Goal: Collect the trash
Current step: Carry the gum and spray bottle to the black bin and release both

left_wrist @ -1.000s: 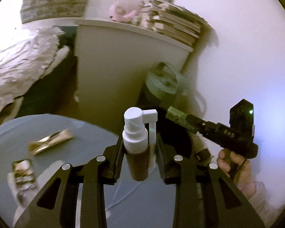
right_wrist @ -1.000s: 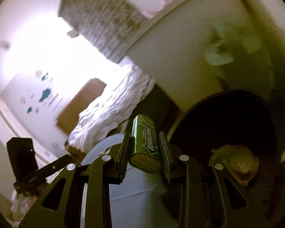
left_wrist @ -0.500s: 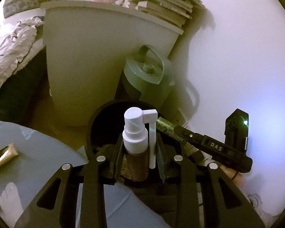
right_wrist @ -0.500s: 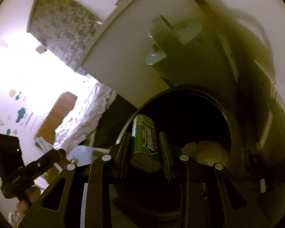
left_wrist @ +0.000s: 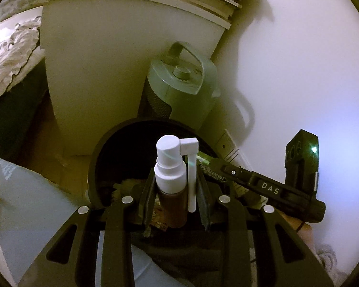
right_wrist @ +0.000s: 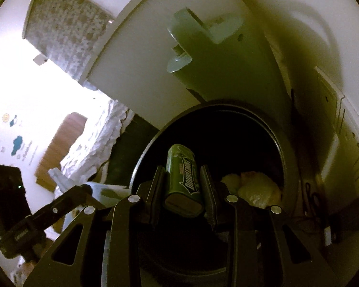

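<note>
Both grippers now closer over black bin (left_wrist: 95, 167), frame centre. Left gripper (left_wrist: 176, 191) clamps brown spray bottle (left_wrist: 171, 181); right gripper (right_wrist: 182, 181) clamps green gum pack (right_wrist: 183, 174).

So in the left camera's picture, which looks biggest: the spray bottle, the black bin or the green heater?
1. Bin and heater: look alike.
2. Spray bottle: smallest, though nearest the camera.
</note>
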The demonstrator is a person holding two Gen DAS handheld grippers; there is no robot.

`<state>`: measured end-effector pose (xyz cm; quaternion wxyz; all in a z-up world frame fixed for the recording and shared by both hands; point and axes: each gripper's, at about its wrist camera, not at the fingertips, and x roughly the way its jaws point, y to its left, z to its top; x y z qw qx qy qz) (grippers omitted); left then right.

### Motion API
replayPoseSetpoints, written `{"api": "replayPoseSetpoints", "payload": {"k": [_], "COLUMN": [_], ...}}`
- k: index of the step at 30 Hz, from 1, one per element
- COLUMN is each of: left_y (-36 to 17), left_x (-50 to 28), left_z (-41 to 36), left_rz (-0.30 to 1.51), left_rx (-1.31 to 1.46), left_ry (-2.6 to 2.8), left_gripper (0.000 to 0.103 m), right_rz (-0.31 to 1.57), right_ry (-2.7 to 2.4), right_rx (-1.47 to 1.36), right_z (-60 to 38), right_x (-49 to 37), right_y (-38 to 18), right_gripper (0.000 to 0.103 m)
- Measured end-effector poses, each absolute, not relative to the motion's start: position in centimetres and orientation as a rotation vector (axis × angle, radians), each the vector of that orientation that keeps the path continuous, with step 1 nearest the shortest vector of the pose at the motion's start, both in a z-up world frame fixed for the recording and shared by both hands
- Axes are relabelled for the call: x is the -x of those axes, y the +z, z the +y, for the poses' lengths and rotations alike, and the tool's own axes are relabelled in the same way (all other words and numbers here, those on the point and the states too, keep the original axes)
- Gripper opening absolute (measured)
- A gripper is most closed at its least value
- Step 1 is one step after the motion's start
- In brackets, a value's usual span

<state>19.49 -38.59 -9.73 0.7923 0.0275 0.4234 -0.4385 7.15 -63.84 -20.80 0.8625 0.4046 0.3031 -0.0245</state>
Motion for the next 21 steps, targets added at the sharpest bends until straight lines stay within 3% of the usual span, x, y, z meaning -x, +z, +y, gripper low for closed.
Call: {"api": "replayPoseSetpoints", "payload": {"k": [6,9,10,11,21], "left_y": [-9.6,-9.3,-9.1,-8.9,-7.0], "left_x": [-19.4,-19.1,-19.0,-18.8,-17.2], "left_z": [-39.0,-38.9,-38.8,-38.6,-32.8], "left_rz": [0.915,0.900,0.894,0.885,0.841], "left_rx": [-0.083,-0.101,-0.101,-0.098,-0.050], "left_ry": [-0.912,-0.897,-0.892,-0.891,-0.792], "left_gripper": [0.035,0.054,0.060,0.060,0.060], "right_rz": [0.653,0.649,0.644,0.635,0.637], "right_ry": [-0.051,-0.049,-0.053,-0.061,-0.050], "right_rx": [-0.850,-0.853,-0.850,-0.843,-0.753], "right_z": [-63.5,-63.4,-63.4,-63.3,-61.6], "right_x": [-7.4,-7.5,-7.4,-7.3,-7.8], "right_y": [-20.7,-20.6,-20.5,-20.4,-19.6], "right_gripper": [0.032,0.045,0.055,0.062,0.063]}}
